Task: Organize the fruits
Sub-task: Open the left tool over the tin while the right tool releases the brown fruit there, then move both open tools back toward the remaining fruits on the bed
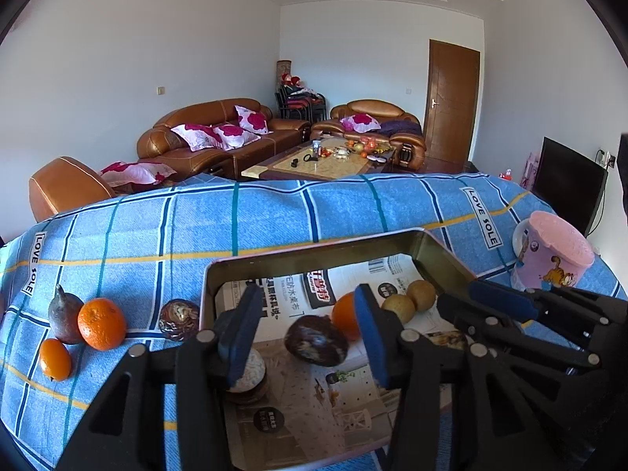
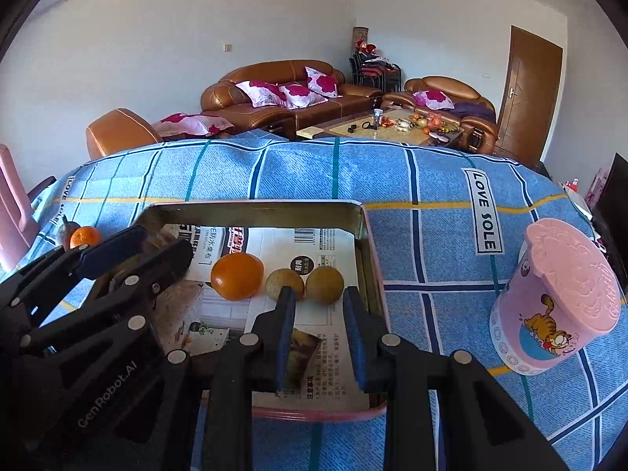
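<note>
Your left wrist view shows what the right one mostly hides: a dark purple-brown fruit (image 1: 316,340) lying loose on the paper lining, in the lower middle of the frame between the spread fingers of your left gripper (image 1: 306,337); the blue pads do not touch it. At lower left, on the cloth outside the tray, sit a pear-shaped fruit (image 1: 62,314), a large orange (image 1: 101,324), a small orange (image 1: 55,358) and a second dark fruit (image 1: 179,320), the first three touching.

From your right wrist view, your right gripper (image 2: 318,337) has its pads pressed close together with nothing pinched; printed paper shows through the narrow gap. Just above the tips, an orange in the tray (image 2: 237,276) and two round tan fruits (image 2: 284,284) (image 2: 324,285) sit in a row, the tan pair close by the right wall.

The tray (image 2: 369,259) is a shallow metal rectangle with rounded corners and a pink outer rim, lined with glossy printed newspaper (image 2: 274,239). The blue checked tablecloth (image 2: 431,243) is woven and slightly rumpled. A pink lidded cartoon-cat cup (image 2: 557,298) stands at right, well apart from the tray, with bare cloth between them. The lining's near half is free.
</note>
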Available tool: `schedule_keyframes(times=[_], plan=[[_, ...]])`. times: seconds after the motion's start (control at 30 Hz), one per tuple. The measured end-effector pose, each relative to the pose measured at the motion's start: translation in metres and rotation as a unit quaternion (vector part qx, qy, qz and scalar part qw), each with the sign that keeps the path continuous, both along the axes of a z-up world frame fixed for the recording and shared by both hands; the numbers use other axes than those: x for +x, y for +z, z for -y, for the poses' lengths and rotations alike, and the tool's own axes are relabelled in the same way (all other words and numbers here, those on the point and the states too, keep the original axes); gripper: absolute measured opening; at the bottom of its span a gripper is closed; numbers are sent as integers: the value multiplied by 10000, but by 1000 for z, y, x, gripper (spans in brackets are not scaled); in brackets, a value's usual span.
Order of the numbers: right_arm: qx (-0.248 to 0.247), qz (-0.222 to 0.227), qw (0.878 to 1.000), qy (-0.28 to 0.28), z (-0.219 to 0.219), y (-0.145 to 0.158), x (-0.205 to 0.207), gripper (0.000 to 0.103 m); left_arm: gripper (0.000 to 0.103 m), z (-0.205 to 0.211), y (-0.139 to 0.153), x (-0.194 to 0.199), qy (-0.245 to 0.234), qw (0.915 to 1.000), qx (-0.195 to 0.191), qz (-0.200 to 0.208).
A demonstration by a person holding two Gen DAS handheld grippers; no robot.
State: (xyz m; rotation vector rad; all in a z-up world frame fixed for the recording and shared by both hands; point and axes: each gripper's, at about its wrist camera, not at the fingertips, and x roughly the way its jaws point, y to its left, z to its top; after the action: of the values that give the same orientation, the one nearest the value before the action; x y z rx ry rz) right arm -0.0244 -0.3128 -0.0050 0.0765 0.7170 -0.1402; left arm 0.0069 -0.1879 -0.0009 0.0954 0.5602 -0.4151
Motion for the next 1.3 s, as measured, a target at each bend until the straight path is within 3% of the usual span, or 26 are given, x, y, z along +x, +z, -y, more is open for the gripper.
schedule_keyframes(times=[0.13,0.2,0.27,0.33,0.47,0.57,0.67,0.77,1.1,1.3], plan=[[255,228,9992,-206,13,9,-6,36,88,-13,6,-3,313,9992,-185,164],[445,277,9980,-366,23,12,-9,50,95,-22,9,-3,444,9982,-351,193],[606,337,9963,-514,33,14,-11,72,102,-28,12,-2,511,9970,-539,207],[878,472,9938,-501,39,16,-15,80,103,-32,15,-3,549,9964,-605,247],[1293,1034,9851,-465,44,19,-27,80,103,-31,16,-5,572,9968,-390,399],[915,1426,9839,-569,35,23,-36,84,103,-32,15,-5,616,9967,-295,434],[179,1378,9866,-860,23,26,-33,90,103,-38,16,-5,659,9963,-299,469],[-164,1371,9853,-1001,18,28,-34,91,103,-44,17,-5,726,9956,-276,523],[-379,1178,9846,-1236,12,20,-37,91,103,-69,11,-6,811,9952,-111,537],[-576,683,9901,-1085,-8,9,-26,91,103,-86,8,-8,816,9952,44,544]])
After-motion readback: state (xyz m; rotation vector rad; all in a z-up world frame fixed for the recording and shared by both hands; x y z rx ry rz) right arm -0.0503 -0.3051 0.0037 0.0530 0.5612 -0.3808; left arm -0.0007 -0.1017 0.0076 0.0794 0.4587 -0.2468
